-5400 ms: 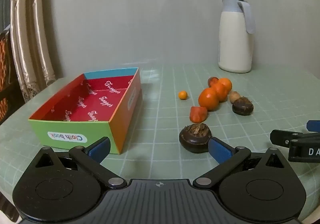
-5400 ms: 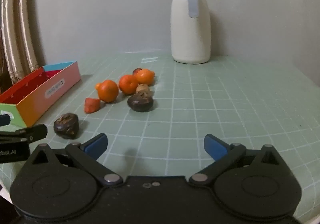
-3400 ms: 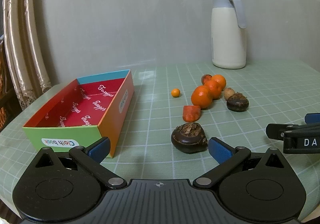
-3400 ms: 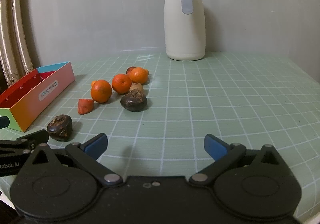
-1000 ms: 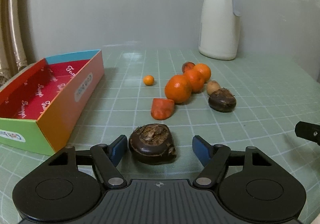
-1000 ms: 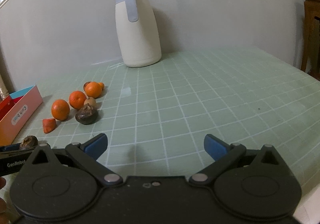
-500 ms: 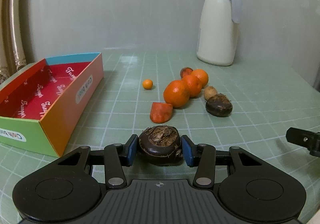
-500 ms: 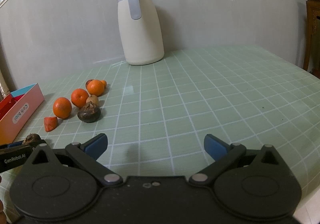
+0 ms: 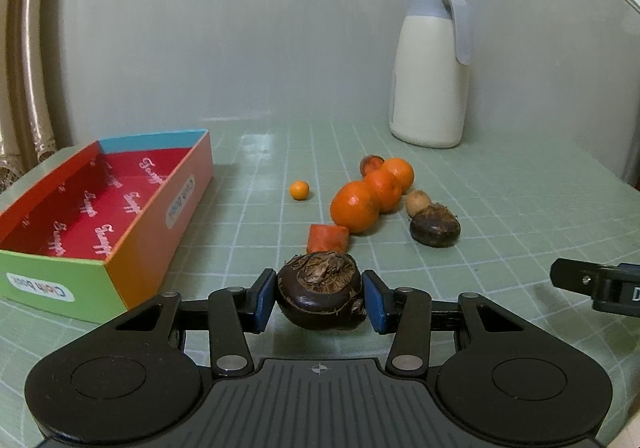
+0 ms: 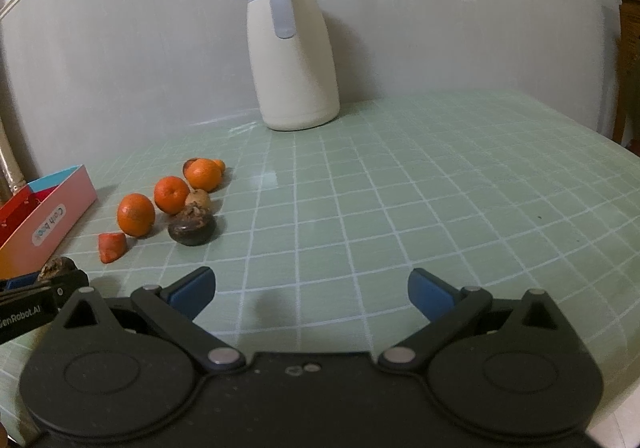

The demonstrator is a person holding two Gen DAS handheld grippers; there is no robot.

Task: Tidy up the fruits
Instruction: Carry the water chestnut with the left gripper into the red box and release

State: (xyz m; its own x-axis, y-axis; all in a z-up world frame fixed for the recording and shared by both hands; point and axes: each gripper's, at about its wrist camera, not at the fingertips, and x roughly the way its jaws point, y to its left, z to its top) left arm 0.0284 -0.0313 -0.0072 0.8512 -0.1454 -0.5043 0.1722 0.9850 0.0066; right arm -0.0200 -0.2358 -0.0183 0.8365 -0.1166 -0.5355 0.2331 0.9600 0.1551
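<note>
My left gripper (image 9: 320,298) is shut on a dark brown water chestnut (image 9: 322,294), held just above the green table. Beyond it lie an orange chunk (image 9: 327,238), three oranges (image 9: 355,206), a tiny kumquat (image 9: 299,190), a small tan fruit (image 9: 418,202) and a second dark chestnut (image 9: 435,226). An open colourful box (image 9: 100,200) with a red inside stands to the left. My right gripper (image 10: 312,290) is open and empty over bare table, right of the fruit row (image 10: 172,194).
A cream jug with a grey lid (image 9: 432,68) stands at the back of the table, also in the right wrist view (image 10: 294,48). A curtain (image 9: 28,48) hangs at the far left. The table's right edge (image 10: 624,152) curves away near wooden furniture.
My left gripper moved up to the near chestnut, closed on it and lifted it slightly. My right gripper stayed open and turned a little toward the jug.
</note>
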